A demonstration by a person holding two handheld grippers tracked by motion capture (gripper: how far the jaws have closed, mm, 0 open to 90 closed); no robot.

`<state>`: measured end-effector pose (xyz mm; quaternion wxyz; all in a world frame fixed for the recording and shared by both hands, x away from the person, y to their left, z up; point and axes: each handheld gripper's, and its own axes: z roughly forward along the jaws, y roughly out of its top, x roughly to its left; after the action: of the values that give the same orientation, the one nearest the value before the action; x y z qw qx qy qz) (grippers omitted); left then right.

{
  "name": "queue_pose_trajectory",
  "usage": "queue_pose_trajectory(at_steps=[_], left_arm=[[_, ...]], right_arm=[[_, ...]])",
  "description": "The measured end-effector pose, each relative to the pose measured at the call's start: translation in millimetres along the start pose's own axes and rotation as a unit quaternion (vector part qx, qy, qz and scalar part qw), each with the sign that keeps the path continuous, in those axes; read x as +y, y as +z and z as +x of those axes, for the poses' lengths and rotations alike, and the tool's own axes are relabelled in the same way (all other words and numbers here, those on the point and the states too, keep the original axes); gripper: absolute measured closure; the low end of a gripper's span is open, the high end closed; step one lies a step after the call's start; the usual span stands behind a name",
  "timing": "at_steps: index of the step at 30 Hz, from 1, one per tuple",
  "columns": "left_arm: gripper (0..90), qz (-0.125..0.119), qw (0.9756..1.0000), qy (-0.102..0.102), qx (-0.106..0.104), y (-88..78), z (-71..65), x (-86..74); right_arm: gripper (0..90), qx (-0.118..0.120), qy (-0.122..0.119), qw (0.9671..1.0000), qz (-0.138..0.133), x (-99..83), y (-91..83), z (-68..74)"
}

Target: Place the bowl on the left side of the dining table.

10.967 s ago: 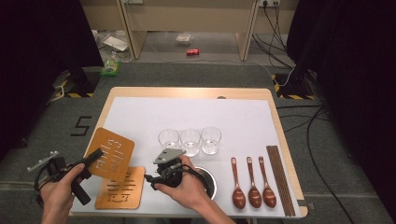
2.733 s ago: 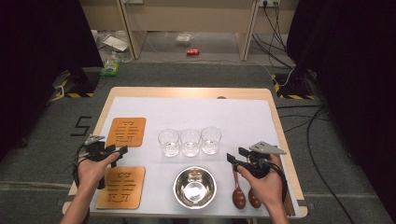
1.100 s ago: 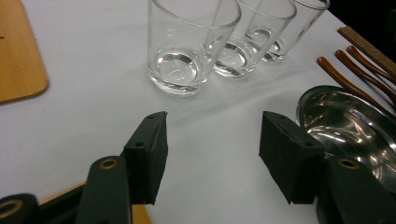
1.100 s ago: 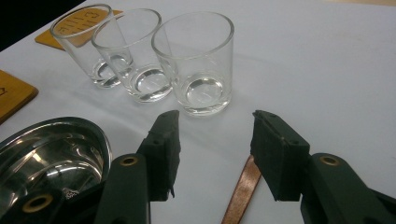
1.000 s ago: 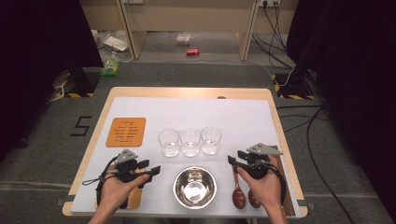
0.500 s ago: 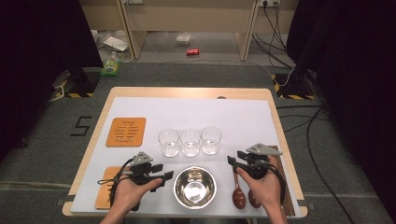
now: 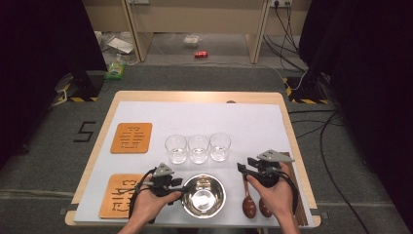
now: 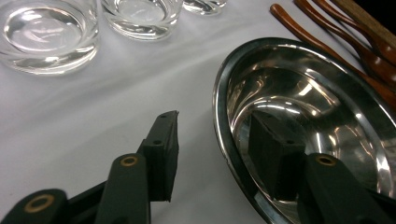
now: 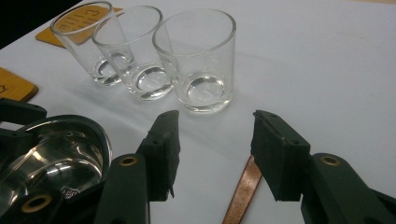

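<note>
My left hand-held gripper [image 8: 212,154] straddles the near-left rim of the steel bowl [image 7: 204,196], one jaw inside and one outside; the jaws have just been closing but aren't yet pressing the rim. The bowl sits at the counter's [image 7: 253,122] front edge, below three glasses [image 7: 198,147]. My right hand-held gripper [image 9: 215,149] stands apart, empty, over a wooden spoon's handle [image 9: 243,189].

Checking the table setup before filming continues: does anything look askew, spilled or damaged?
Nothing stands out. The three glasses stand upright and empty in a row, the steel bowl sits level, the wooden spoons lie side by side, no spill on the white cloth.
</note>
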<state>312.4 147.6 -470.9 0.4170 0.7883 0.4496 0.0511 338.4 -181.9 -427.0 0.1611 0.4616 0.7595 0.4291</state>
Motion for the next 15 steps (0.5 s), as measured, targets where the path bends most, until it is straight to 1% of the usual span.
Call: queue_pose_trajectory(at_steps=[7,9,12,15], left_arm=[[60.2,0.009,0.9999,-0.01,-0.006,5.6,-1.7,-0.2],[62.3,0.011,0.9999,-0.009,-0.005,6.6,-1.7,-0.3],[64.9,0.011,0.9998,-0.014,-0.01,8.1,-2.1,-0.8],[68.9,0.012,0.9998,-0.011,-0.013,8.5,-3.2,-0.3]], right_arm=[[51.7,0.001,-0.002,1.0,0.001,-0.5,1.2,0.7],[51.7,0.001,-0.001,1.0,0.002,-0.6,1.4,1.0],[51.7,0.001,-0.002,1.0,0.004,-0.9,1.8,0.9],[51.6,0.002,-0.002,1.0,0.004,-1.2,2.2,0.9]])
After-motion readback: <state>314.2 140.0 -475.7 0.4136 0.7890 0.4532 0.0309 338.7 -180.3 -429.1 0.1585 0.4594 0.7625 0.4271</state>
